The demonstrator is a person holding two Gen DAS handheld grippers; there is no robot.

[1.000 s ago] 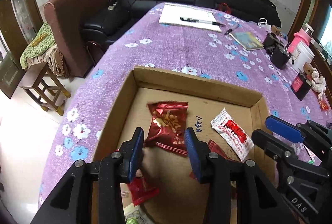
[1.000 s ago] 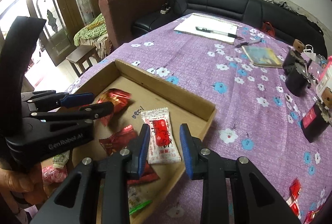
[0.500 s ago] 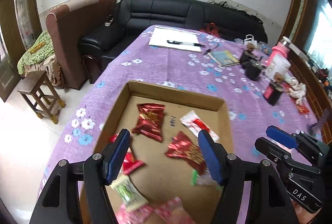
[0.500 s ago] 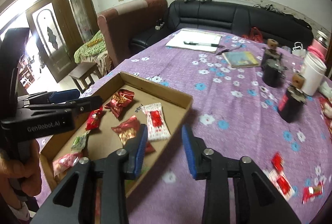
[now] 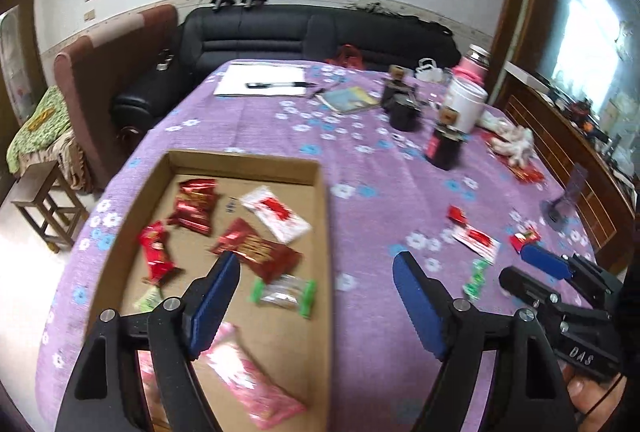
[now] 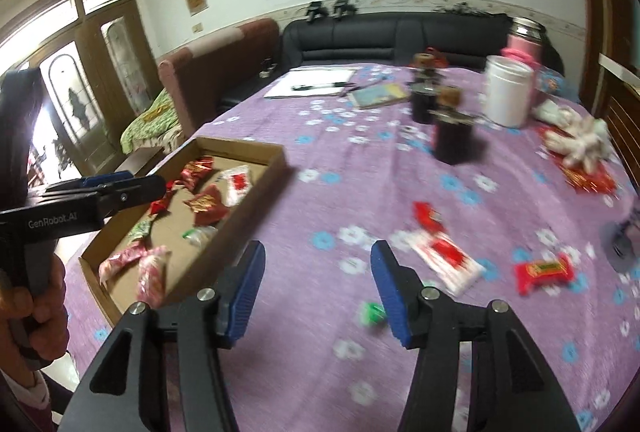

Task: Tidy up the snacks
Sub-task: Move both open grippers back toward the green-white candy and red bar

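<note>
A shallow cardboard box holds several snack packets: red foil ones, a white-and-red one, a green-ended one and a pink one. My left gripper is open and empty above the box's right wall. My right gripper is open and empty over the cloth right of the box. Loose snacks lie on the cloth: a white-and-red packet, a red bar, a small red packet and a green candy.
The table carries a purple flowered cloth. Two dark jars, a white tub, a pink flask, a book and a notepad with a pen stand at the back. A black sofa is behind.
Both grippers have lifted and pulled back from the box and swung to the right. Both have opened wider. The loose snacks on the cloth have come into view.
</note>
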